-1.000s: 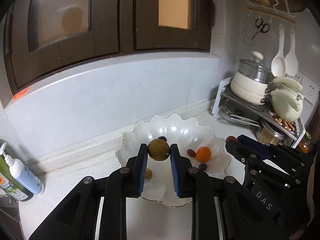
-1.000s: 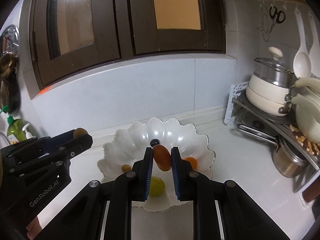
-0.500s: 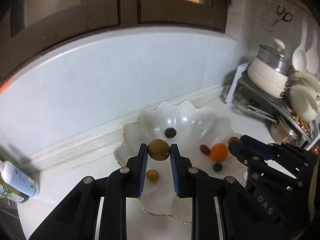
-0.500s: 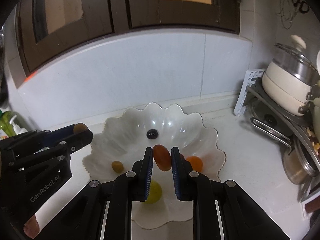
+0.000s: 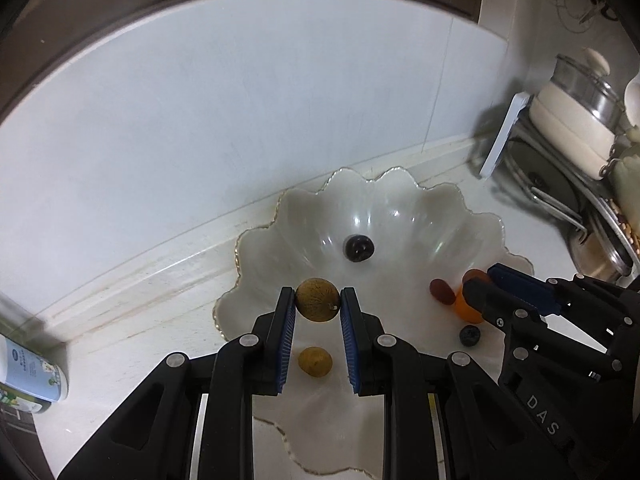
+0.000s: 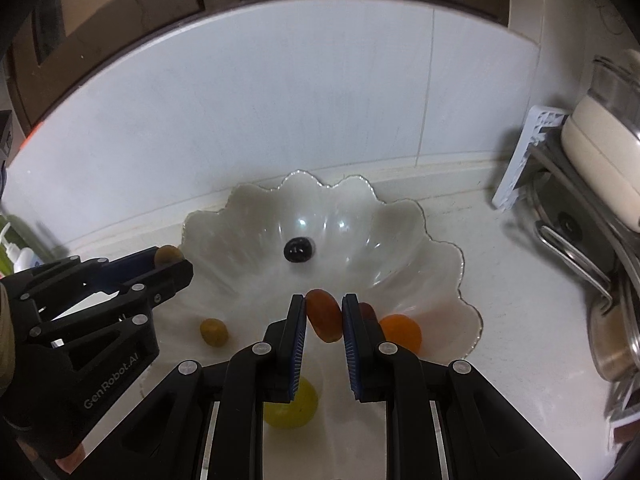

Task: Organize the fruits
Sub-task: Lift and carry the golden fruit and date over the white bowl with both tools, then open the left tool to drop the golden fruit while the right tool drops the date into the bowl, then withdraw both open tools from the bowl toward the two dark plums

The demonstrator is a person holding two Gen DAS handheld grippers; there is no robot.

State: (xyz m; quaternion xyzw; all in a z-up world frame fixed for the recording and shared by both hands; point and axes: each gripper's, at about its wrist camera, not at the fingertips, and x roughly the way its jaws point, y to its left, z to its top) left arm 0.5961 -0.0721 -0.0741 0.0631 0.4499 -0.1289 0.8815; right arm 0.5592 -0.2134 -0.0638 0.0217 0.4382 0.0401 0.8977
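Observation:
A white scalloped bowl (image 5: pixel 420 216) (image 6: pixel 248 208) sits on the counter against the wall. My left gripper (image 5: pixel 318 306) is shut on a round brown fruit (image 5: pixel 318 300) above the bowl's left side. My right gripper (image 6: pixel 324 314) is shut on an oval red-orange fruit (image 6: pixel 324 314) above the bowl's near right side. Inside the bowl lie a dark berry (image 5: pixel 360 247) (image 6: pixel 299 249), a small brown fruit (image 5: pixel 315 361) (image 6: pixel 214 332), an orange fruit (image 6: pixel 401 332) (image 5: pixel 464 307), a dark red fruit (image 5: pixel 442 291), a blueberry (image 5: pixel 469 335) and a yellow-green fruit (image 6: pixel 292 404).
A rack with a cream pot (image 5: pixel 568 120), lids and pans stands on the right (image 6: pixel 592 152). A white bottle (image 5: pixel 28 372) lies at the left edge. Dark cabinet doors hang above the white tiled wall (image 5: pixel 240 100). A gloved hand (image 6: pixel 12 340) holds the left gripper.
Both grippers moved forward and down toward the bowl and tilted further down, each still holding its fruit. The bowl now looks larger and lies closer beneath them.

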